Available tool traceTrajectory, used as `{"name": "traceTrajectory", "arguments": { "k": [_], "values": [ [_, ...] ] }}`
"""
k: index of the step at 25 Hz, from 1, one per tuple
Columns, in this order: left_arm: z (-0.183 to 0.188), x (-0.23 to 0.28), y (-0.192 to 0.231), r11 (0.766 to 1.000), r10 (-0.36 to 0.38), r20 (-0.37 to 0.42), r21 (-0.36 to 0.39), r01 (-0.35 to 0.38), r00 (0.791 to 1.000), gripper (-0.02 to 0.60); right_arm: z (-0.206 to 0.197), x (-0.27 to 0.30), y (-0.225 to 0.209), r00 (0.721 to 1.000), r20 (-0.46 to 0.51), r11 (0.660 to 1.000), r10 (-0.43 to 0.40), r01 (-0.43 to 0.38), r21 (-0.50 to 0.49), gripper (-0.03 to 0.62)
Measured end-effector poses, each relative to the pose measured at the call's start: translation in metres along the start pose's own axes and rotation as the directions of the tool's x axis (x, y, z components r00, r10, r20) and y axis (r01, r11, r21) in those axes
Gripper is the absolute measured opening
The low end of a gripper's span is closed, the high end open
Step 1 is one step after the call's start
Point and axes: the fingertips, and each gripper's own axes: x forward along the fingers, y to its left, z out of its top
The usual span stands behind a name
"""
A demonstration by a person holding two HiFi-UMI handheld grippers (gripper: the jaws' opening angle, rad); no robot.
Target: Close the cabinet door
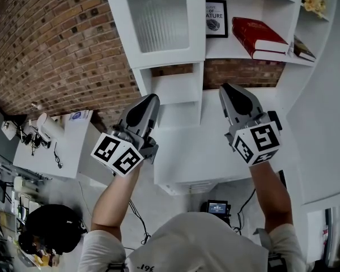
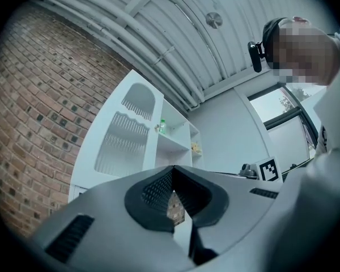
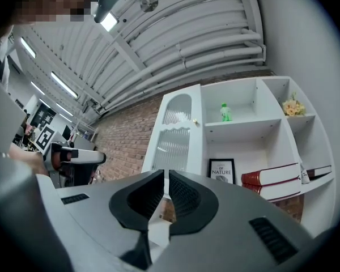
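Note:
The white cabinet door (image 1: 158, 18) has a ribbed glass panel and lies flat against the left side of the white shelf unit (image 1: 249, 61). The door (image 3: 175, 137) shows a small knob (image 3: 195, 121) on its right edge in the right gripper view. The same door (image 2: 127, 132) appears from the side in the left gripper view. My left gripper (image 1: 153, 98) hangs below the door, away from it, shut with nothing in it (image 2: 173, 169). My right gripper (image 1: 225, 86) is level with it on the right, and its jaws (image 3: 166, 174) stand a narrow gap apart, holding nothing.
The open shelves hold a framed print (image 1: 216, 18), a red book (image 1: 259, 37), flowers (image 1: 313, 0) and a green bottle (image 3: 225, 112). A brick wall (image 1: 56, 50) runs to the left. A small white table (image 1: 73, 146) with cables stands at lower left.

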Motion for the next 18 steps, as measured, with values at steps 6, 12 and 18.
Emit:
{"name": "traceTrajectory", "arguments": {
  "k": [6,12,18],
  "values": [
    [-0.024,-0.01,-0.006,0.999,0.005,-0.031,-0.043,-0.007,1.0,0.009,-0.022,-0.008,0.007,0.999,-0.039,1.0,0.003,-0.002,0.025,0.048],
    [-0.043,-0.021,-0.007,0.997,0.021,-0.058,-0.079,-0.026,0.998,0.009,-0.041,-0.013,0.014,0.997,-0.079,0.999,0.008,-0.003,0.054,0.048],
    [-0.062,-0.033,-0.008,0.993,0.035,-0.088,-0.109,-0.044,0.996,0.009,-0.062,-0.02,0.019,0.993,-0.121,0.997,0.008,0.002,0.08,0.046]
  ]
}}
